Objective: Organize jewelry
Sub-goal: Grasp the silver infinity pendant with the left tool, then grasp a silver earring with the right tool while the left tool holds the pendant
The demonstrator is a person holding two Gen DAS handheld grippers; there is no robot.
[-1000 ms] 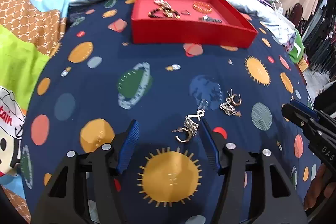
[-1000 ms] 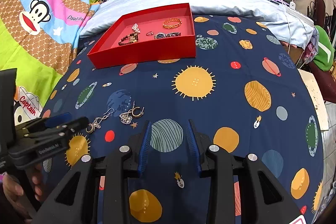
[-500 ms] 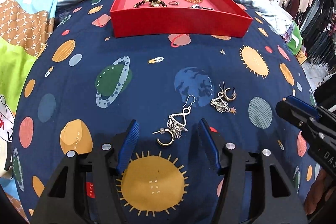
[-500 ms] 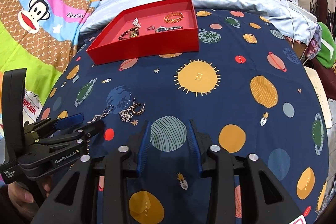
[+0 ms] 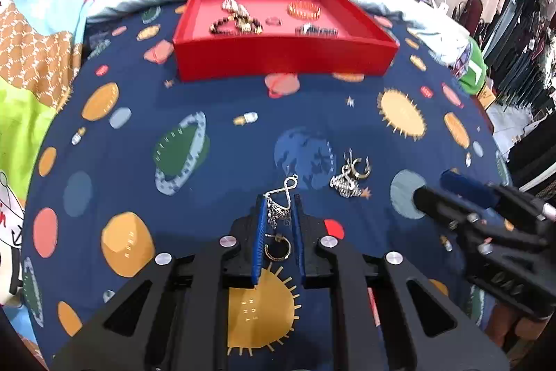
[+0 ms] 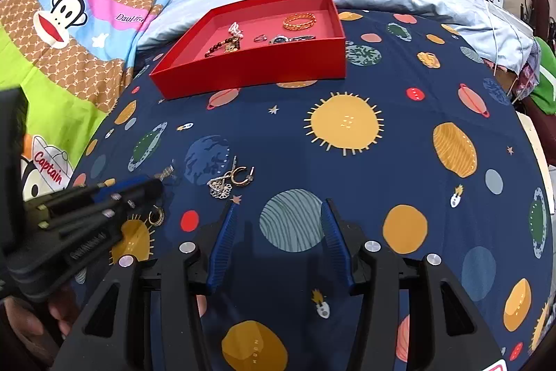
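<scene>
Left wrist view: the left claw had just been closing and pinched the silver dangle earring on the planet-print bedspread.
Right claw: spread, just been opening, nothing between its pads.
Second earring pair: beside it, on the bedspread.
Red tray: farther back, holding bracelets.

Counting: one red tray sitting on blanket; inside it lying one gold bangle, one dark bead bracelet, one small ring, one watch, one pale clustered piece, kind unclear; outside tray lying two earring bunches; two grippers showing.
</scene>
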